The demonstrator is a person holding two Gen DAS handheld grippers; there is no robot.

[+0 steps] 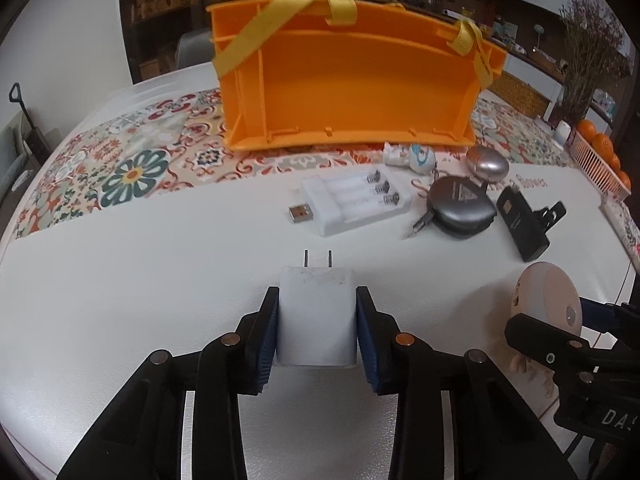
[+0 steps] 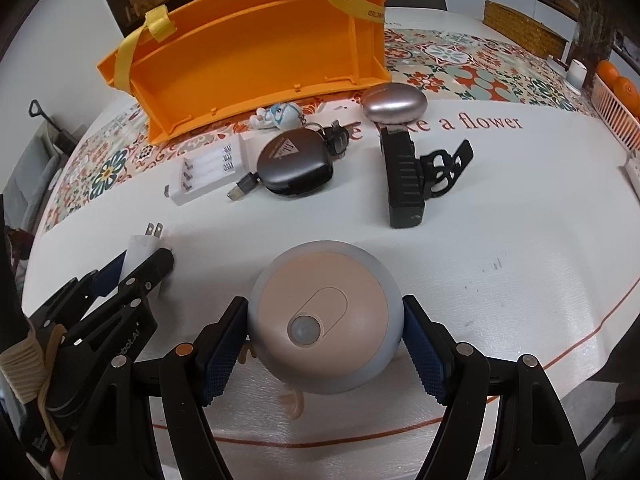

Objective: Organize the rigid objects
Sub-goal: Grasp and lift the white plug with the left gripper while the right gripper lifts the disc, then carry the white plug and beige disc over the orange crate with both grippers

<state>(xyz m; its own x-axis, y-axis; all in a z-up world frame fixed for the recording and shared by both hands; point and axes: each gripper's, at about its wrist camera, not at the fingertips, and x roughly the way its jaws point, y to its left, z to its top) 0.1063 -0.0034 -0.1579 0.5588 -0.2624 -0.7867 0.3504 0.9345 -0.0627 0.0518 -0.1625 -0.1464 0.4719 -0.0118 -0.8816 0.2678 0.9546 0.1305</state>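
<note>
My left gripper is shut on a white plug adapter, prongs pointing forward, low over the white table. It also shows in the right wrist view. My right gripper is shut on a round peach and grey sensor light, which also shows in the left wrist view. An orange bin with yellow straps lies tipped on its side at the back, open towards me; it also shows in the right wrist view.
Between the grippers and the bin lie a white battery charger, a grey retractable cable reel, a black clip, a silver egg-shaped object and a small toy keychain. A basket of oranges stands at the right.
</note>
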